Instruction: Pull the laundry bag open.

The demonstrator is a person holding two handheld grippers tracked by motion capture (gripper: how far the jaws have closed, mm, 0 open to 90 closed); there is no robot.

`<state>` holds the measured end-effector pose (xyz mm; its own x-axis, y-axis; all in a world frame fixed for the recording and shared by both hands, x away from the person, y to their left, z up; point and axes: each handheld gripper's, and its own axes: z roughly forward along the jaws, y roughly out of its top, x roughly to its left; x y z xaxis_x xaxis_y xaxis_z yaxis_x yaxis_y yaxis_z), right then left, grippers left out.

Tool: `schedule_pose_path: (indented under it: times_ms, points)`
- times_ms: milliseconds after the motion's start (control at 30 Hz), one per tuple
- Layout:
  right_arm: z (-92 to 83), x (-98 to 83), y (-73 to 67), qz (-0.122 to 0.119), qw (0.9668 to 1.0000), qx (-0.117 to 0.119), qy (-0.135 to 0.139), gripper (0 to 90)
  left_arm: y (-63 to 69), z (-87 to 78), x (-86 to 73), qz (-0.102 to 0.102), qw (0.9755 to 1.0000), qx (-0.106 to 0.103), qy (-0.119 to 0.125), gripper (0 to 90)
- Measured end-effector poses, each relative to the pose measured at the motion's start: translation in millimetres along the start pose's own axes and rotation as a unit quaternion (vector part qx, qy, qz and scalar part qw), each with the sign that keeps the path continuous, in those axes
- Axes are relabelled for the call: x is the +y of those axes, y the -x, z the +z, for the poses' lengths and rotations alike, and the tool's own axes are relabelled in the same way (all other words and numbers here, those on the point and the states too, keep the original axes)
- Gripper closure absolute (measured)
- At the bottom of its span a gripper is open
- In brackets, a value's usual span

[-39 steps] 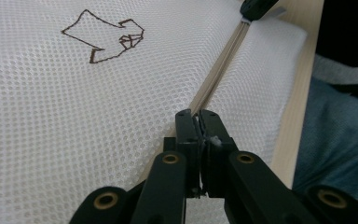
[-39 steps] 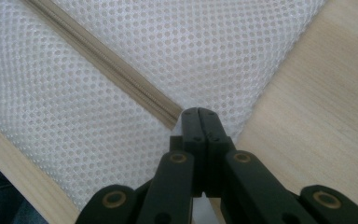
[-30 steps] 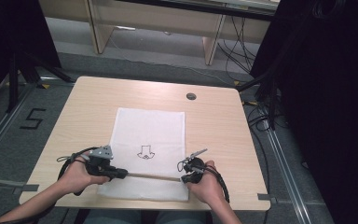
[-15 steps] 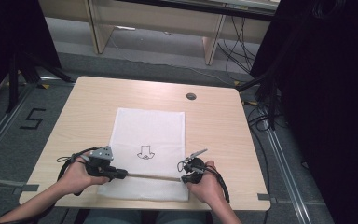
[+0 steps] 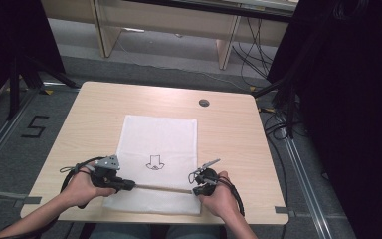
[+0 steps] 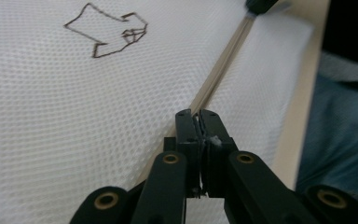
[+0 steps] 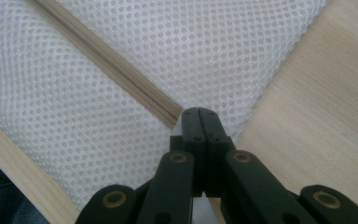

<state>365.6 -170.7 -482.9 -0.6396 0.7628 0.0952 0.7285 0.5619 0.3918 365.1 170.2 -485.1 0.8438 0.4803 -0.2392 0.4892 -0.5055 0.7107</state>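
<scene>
A white mesh bag (image 5: 159,139) lies flat on the wooden table (image 5: 234,144), with a black arrow drawing (image 5: 154,162) on it. A beige zipper (image 5: 161,188) runs across its near end. My left gripper (image 5: 129,185) sits at the zipper's left end. In the left gripper view its jaws (image 6: 199,114) are shut, with a small pale piece pinched between them where the zipper (image 6: 221,70) meets them. My right gripper (image 5: 195,190) sits at the zipper's right end. Its jaws (image 7: 199,112) are shut on the mesh beside the zipper's end (image 7: 168,114).
A round dark grommet (image 5: 204,103) sits in the table's far right part. The table's near edge (image 5: 154,219) lies just behind the bag, with the person's lap below it. Bare wood (image 7: 317,107) lies right of the bag.
</scene>
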Motion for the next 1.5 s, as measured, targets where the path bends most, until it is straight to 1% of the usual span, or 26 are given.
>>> schedule_pose_path:
  times_ms: [100, 133, 167, 233, 267, 300, 367, 500, 533, 567, 633, 700, 767, 833, 867, 900, 1000, 1033, 1067, 1100, 1167, 1200, 1233, 1367, 1467, 1500]
  points:
    - [0.2, 0.3, -0.6, -0.003, 1.0000, -0.003, 0.001, 90.0, 0.0, -2.0, 0.3, -0.008, 0.9999, -0.007, 0.009, 87.4]
    - [0.1, 0.0, 0.6, -0.005, 1.0000, 0.001, 0.003, 90.0, -0.4, -2.5, 0.2, -0.002, 0.9999, -0.008, 0.008, 87.4]
    - [-0.3, -0.2, -0.8, 0.011, 0.9999, 0.007, -0.004, 90.0, -0.1, -1.7, -1.0, -0.012, 0.9999, -0.009, 0.007, 87.4]
    - [0.1, 0.3, 0.1, -0.005, 1.0000, 0.000, 0.002, 90.0, -1.3, -2.2, -1.7, 0.001, 1.0000, 0.003, -0.005, 87.4]
    - [-0.2, 0.4, -1.7, 0.005, 1.0000, -0.005, -0.004, 90.0, -3.3, -2.6, -1.5, 0.003, 1.0000, -0.002, -0.002, 87.4]
    - [-0.6, 0.4, -3.0, 0.010, 0.9999, -0.009, -0.007, 90.0, -2.7, -3.5, -2.1, -0.006, 1.0000, -0.002, -0.001, 87.4]
    - [0.3, 0.2, -1.0, -0.002, 1.0000, -0.005, 0.002, 90.0, -1.9, -4.0, -2.8, -0.010, 0.9999, -0.007, 0.003, 87.4]
    - [0.2, 0.2, -1.5, -0.001, 1.0000, -0.006, 0.000, 90.0, -3.9, -4.7, -3.5, -0.001, 1.0000, 0.002, -0.006, 87.4]
    - [0.2, 0.1, -1.6, -0.002, 1.0000, -0.007, 0.001, 90.0, -4.9, -5.7, -4.7, -0.005, 0.9999, 0.010, -0.006, 87.4]
    - [-0.1, -0.1, -1.8, 0.002, 1.0000, -0.006, -0.002, 90.0, -5.6, -6.8, -5.6, -0.016, 0.9999, -0.003, 0.002, 87.4]
    - [-0.1, -0.1, -2.4, 0.008, 1.0000, -0.003, -0.002, 90.0, -5.7, -8.4, -6.5, -0.001, 1.0000, 0.006, -0.003, 87.4]
    - [0.2, 0.2, -1.0, -0.001, 1.0000, -0.005, 0.001, 90.0, -5.6, -8.9, -7.3, -0.011, 0.9999, 0.001, 0.001, 87.4]
    - [0.1, 0.1, -1.4, 0.000, 1.0000, -0.006, 0.000, 90.0, -5.8, -8.6, -7.4, -0.008, 1.0000, 0.001, -0.001, 87.3]
    - [0.1, 0.1, -1.2, 0.001, 1.0000, -0.005, 0.000, 90.0, -6.6, -9.9, -8.1, -0.012, 0.9998, 0.013, -0.007, 87.4]
    - [0.0, 0.2, -1.2, 0.001, 1.0000, -0.006, -0.001, 90.0, -8.9, -11.2, -8.8, -0.015, 0.9999, 0.005, 0.002, 87.4]
    - [0.0, 0.2, -1.2, 0.001, 1.0000, -0.006, -0.001, 90.0, -9.5, -12.8, -9.4, -0.021, 0.9997, 0.010, -0.003, 87.4]
    - [-0.1, 0.1, -0.2, -0.004, 1.0000, -0.002, 0.001, 90.0, -8.6, -14.0, -11.3, -0.019, 0.9998, 0.003, 0.003, 87.4]
    - [-0.1, 0.1, -0.2, -0.004, 1.0000, -0.003, 0.001, 90.0, -9.5, -14.9, -11.5, -0.008, 0.9999, 0.013, -0.004, 87.4]
    - [-0.1, 0.2, -0.5, -0.004, 1.0000, -0.004, 0.001, 90.0, -9.2, -15.2, -12.0, -0.025, 0.9996, 0.008, 0.002, 87.4]
    - [-0.1, 0.2, -1.1, 0.001, 1.0000, -0.006, -0.001, 90.0, -10.0, -16.7, -12.4, -0.018, 0.9998, 0.013, 0.001, 87.4]
    - [0.1, 0.1, -0.3, -0.004, 1.0000, -0.004, -0.001, 90.0, -12.1, -20.3, -15.1, -0.027, 0.9995, 0.018, 0.002, 87.4]
    - [-1.2, -0.3, -2.1, 0.011, 0.9999, -0.005, -0.008, 90.0, -12.9, -21.9, -16.2, -0.030, 0.9994, 0.018, 0.003, 87.4]
    - [-0.8, 0.0, -1.2, 0.005, 1.0000, -0.005, -0.006, 90.0, -13.7, -23.8, -17.3, -0.017, 0.9994, 0.029, -0.002, 87.4]
    - [-1.3, 0.0, -1.9, 0.010, 0.9999, -0.006, -0.009, 90.0, -16.1, -30.0, -21.9, -0.038, 0.9987, 0.032, 0.008, 87.4]
    - [-1.1, 0.3, -1.8, 0.011, 0.9999, -0.007, -0.009, 90.0, -16.7, -29.7, -21.2, -0.022, 0.9991, 0.035, 0.002, 87.4]
    - [0.0, 0.5, -0.3, -0.004, 1.0000, -0.005, 0.000, 90.0, -16.6, -29.4, -21.6, -0.027, 0.9991, 0.031, 0.006, 87.4]
